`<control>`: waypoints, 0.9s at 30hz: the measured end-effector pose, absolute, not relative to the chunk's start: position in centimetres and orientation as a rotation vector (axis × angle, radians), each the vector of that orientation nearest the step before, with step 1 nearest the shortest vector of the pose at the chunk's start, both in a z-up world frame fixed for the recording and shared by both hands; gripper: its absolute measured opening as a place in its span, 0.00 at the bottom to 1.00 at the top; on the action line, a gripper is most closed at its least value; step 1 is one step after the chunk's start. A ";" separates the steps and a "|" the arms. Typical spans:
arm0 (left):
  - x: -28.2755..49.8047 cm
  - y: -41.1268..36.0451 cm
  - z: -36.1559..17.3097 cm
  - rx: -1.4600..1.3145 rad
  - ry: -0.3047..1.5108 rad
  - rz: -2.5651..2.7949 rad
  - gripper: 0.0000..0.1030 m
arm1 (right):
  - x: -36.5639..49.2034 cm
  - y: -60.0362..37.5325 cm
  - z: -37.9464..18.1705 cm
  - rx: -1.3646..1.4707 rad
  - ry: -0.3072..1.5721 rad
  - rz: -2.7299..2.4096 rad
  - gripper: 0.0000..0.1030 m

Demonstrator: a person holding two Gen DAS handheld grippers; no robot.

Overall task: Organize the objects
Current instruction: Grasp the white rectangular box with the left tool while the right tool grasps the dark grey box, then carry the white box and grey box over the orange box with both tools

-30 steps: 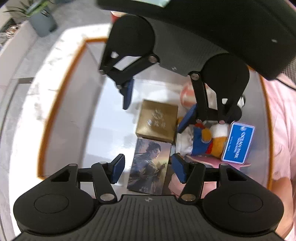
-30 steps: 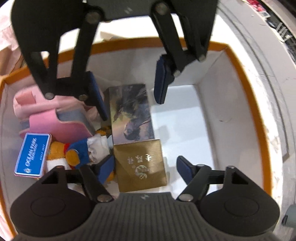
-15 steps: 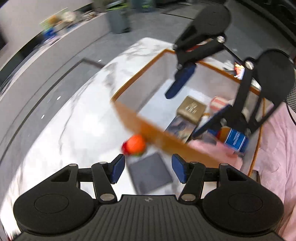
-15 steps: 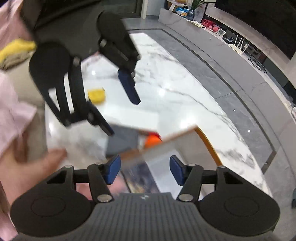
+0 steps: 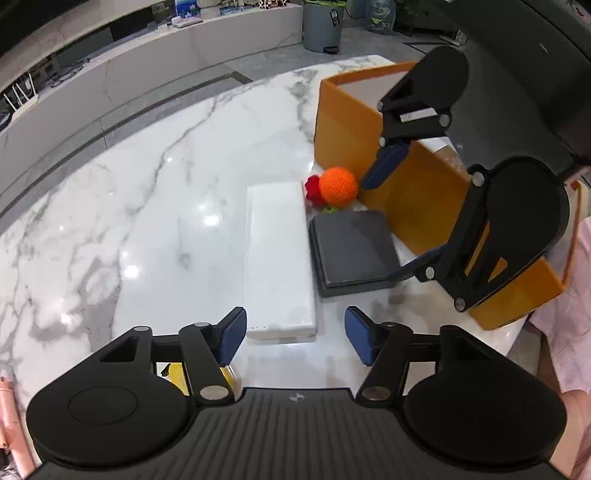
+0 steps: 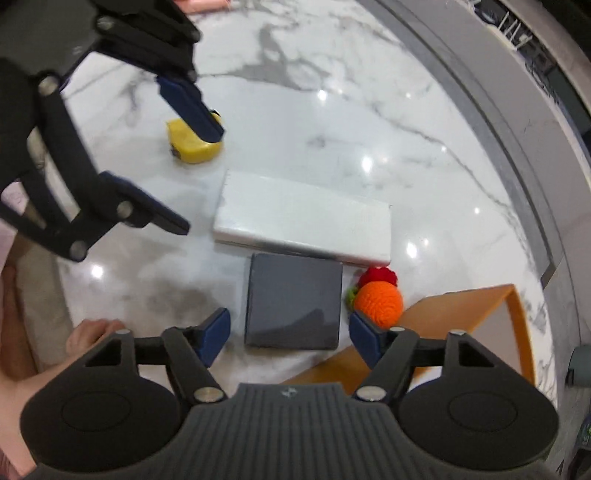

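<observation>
Left gripper (image 5: 295, 334): jaws apart and opening, nothing between the pads; near end of white box (image 5: 279, 254) seen below the gap, not gripped. Pointed steeply down over marble table (image 5: 110, 206).

Right gripper (image 6: 288, 332): jaws wide and opening, nothing clamped; grey box (image 6: 293, 301) seen below the gap, pads clear of its sides.

White box: long, flat on table, beside grey box along one long edge; touching or merely adjacent, cannot tell.

Grey box: square, dark, flat on table, between white box and orange bin (image 5: 413, 184). Near edge close to bin wall.

Orange ball (image 5: 338, 185): knitted, on table at far end of grey box, hard against bin's outer wall. Small red knitted piece (image 5: 314, 186) touching ball on the side toward white box; scrap of green (image 5: 330, 209) beneath.

Yellow item (image 6: 194, 142): on table beyond white box in right wrist view, partly covered by a left gripper finger in front. Same item partly hidden behind left finger linkage in left wrist view. Kind not determinable.

Orange bin: open-topped, pale interior, on table near its edge. Contents mostly hidden by right gripper in left wrist view.

Person: pink sleeve (image 5: 576, 295) at right edge of left wrist view; part of a hand (image 6: 92, 332) at lower left of right wrist view.

Background: grey waste bin (image 5: 321, 24) on floor beyond table.
</observation>
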State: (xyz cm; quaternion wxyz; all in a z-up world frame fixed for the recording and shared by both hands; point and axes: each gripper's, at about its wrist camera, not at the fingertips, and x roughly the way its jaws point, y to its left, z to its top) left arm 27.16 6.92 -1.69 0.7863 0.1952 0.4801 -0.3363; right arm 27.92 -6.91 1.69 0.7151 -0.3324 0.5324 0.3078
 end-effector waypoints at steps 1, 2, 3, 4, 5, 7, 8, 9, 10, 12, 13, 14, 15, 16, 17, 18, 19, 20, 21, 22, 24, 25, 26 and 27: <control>27.3 7.1 -1.9 0.423 1.037 -0.730 0.70 | 28.3 -6.8 1.4 -0.726 1.195 0.683 0.76; 27.4 7.2 -2.2 0.426 1.036 -0.736 0.70 | 28.8 -6.6 1.0 -0.718 1.211 0.681 0.80; 27.6 7.1 -2.6 0.429 1.032 -0.739 0.71 | 29.6 -6.3 0.4 -0.715 1.228 0.679 0.81; 27.9 7.1 -2.9 0.429 1.029 -0.742 0.72 | 30.1 -6.1 -0.1 -0.717 1.245 0.676 0.81; 28.2 7.0 -3.1 0.429 1.026 -0.749 0.73 | 30.4 -6.1 -0.6 -0.723 1.262 0.672 0.81; 28.7 6.8 -3.7 0.426 1.022 -0.771 0.75 | 31.0 -5.9 -1.5 -0.744 1.307 0.655 0.81; 28.8 6.8 -3.7 0.424 1.023 -0.782 0.77 | 31.3 -5.9 -2.0 -0.753 1.328 0.646 0.81; 29.2 6.6 -4.1 0.421 1.026 -0.795 0.78 | 31.5 -6.0 -2.5 -0.762 1.350 0.632 0.81; 29.6 6.5 -4.5 0.420 1.028 -0.801 0.78 | 32.0 -5.6 -3.4 -0.760 1.370 0.628 0.81; 30.2 6.1 -5.3 0.424 1.032 -0.812 0.79 | 32.4 -5.6 -4.2 -0.744 1.394 0.633 0.82; 30.5 5.8 -5.7 0.429 1.035 -0.821 0.79 | 32.6 -5.7 -4.5 -0.744 1.403 0.637 0.82; 30.7 5.6 -6.1 0.436 1.037 -0.830 0.79 | 32.6 -5.7 -4.6 -0.743 1.408 0.643 0.82; 30.8 5.3 -6.3 0.447 1.037 -0.839 0.79 | 32.7 -5.8 -4.7 -0.738 1.414 0.647 0.82; 31.0 5.1 -6.6 0.459 1.036 -0.843 0.79 | 32.7 -5.8 -4.7 -0.736 1.416 0.652 0.82; 31.1 4.9 -6.8 0.471 1.036 -0.846 0.79 | 32.7 -5.8 -4.8 -0.735 1.417 0.658 0.82; 31.2 4.7 -7.1 0.479 1.035 -0.849 0.79 | 32.7 -5.8 -4.8 -0.734 1.416 0.664 0.82; 31.3 4.6 -7.2 0.483 1.036 -0.852 0.79 | 32.7 -5.8 -4.9 -0.734 1.417 0.668 0.81; 31.4 4.5 -7.3 0.486 1.041 -0.857 0.80 | 32.7 -5.8 -5.0 -0.735 1.419 0.670 0.76; 31.5 4.4 -7.5 0.489 1.049 -0.864 0.81 | 32.6 -5.8 -5.1 -0.731 1.426 0.674 0.75; 31.7 4.4 -7.7 0.494 1.053 -0.871 0.81 | 32.5 -5.9 -5.0 -0.730 1.425 0.675 0.75; 31.7 4.2 -8.0 0.511 1.058 -0.875 0.83 | 32.3 -6.0 -4.9 -0.741 1.418 0.681 0.75; 31.7 4.1 -8.1 0.516 1.059 -0.877 0.83 | 32.2 -6.1 -4.8 -0.748 1.413 0.686 0.75; 31.7 4.0 -8.2 0.520 1.061 -0.877 0.83 | 32.1 -6.2 -4.6 -0.756 1.408 0.691 0.74; 31.7 3.9 -8.3 0.525 1.062 -0.878 0.83 | 32.0 -6.3 -4.3 -0.761 1.402 0.695 0.74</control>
